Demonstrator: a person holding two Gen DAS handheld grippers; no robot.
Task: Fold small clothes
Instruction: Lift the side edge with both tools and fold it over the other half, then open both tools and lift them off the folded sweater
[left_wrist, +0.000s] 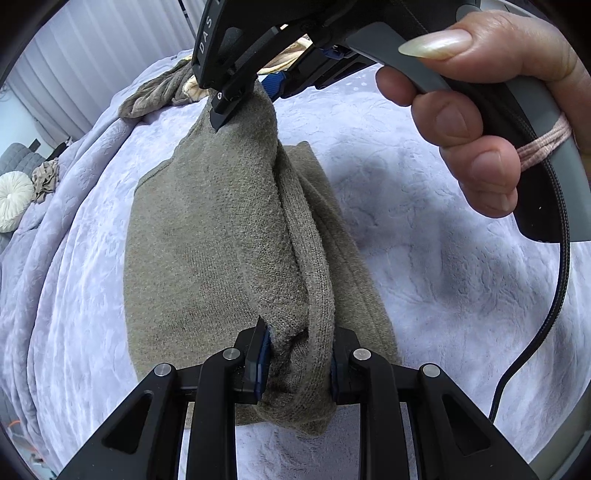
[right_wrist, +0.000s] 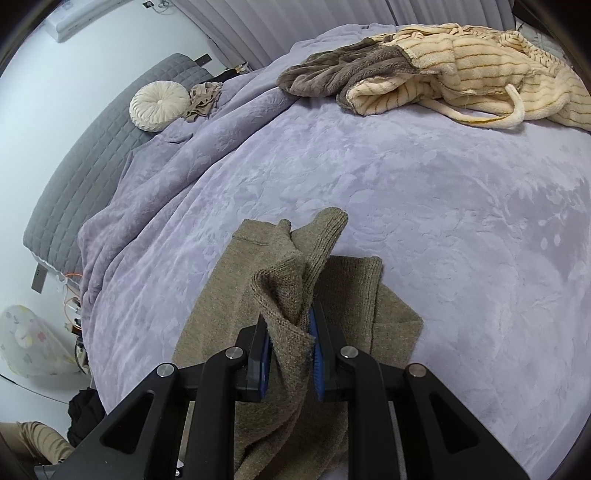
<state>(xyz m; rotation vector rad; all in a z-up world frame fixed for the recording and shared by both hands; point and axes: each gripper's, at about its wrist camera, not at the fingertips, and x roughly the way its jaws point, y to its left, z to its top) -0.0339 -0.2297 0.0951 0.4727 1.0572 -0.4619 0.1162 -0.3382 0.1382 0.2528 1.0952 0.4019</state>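
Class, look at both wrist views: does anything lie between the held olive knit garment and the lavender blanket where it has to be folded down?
Nothing visible does. The olive knit garment hangs from both grippers over bare lavender blanket; the striped clothes pile lies far off.

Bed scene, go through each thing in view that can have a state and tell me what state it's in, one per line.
Olive knit garment: partly folded, one edge lifted off the lavender blanket.
Left hand-held gripper: shut on the garment's edge.
Right hand-held gripper: shut on another bunch of the same garment.
Cream striped robe: unfolded, in a heap with the brown fleece garment.
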